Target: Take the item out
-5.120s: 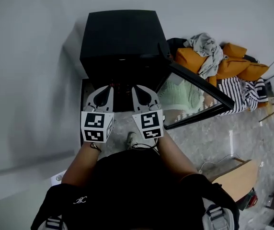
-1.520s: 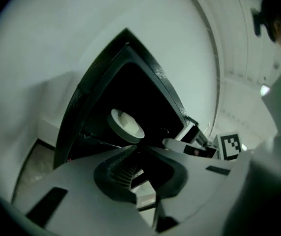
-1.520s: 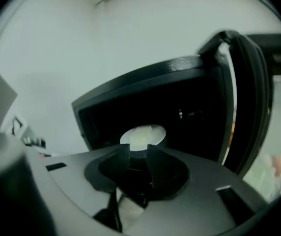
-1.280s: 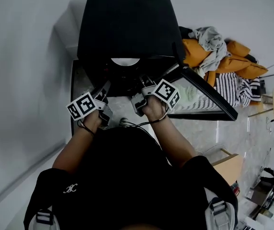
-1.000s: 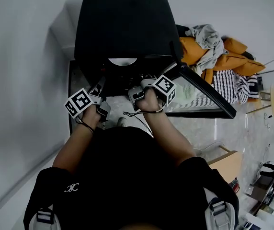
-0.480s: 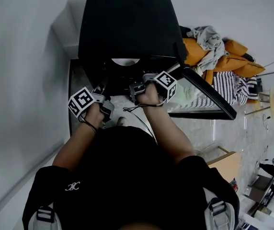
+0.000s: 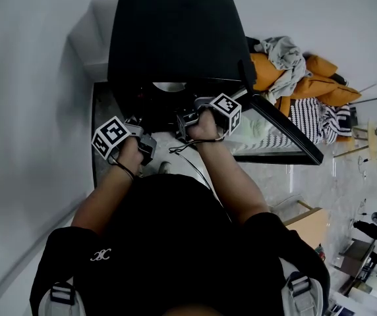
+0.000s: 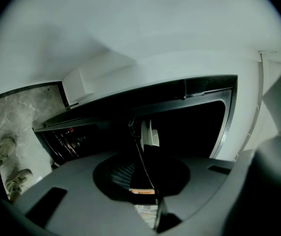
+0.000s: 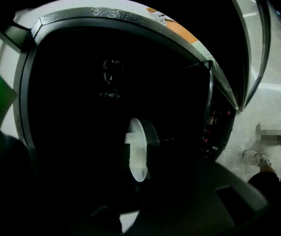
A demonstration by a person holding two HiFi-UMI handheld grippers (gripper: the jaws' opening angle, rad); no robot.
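A pale wall point(image 7: 30, 78) runs close along the left of the black oven point(image 7: 172, 38), leaving little room on that side. The left tongs point(image 8: 148, 156) sit at the oven's mouth, clenched with nothing visibly gripped. The white plate point(image 7: 169, 86) shows edge-on just beyond their tips, and contact cannot be made out. The plate lies inside the dark cavity, near the front edge. The right tongs point(image 9: 138, 153) reach in and grasp the plate's rim, one jaw on each face. The glass door point(image 7: 281, 127) hangs swung out to the right, with a heap of clothes point(image 7: 300, 78) behind it. Open stone floor point(image 7: 274, 183) lies in front of the door.
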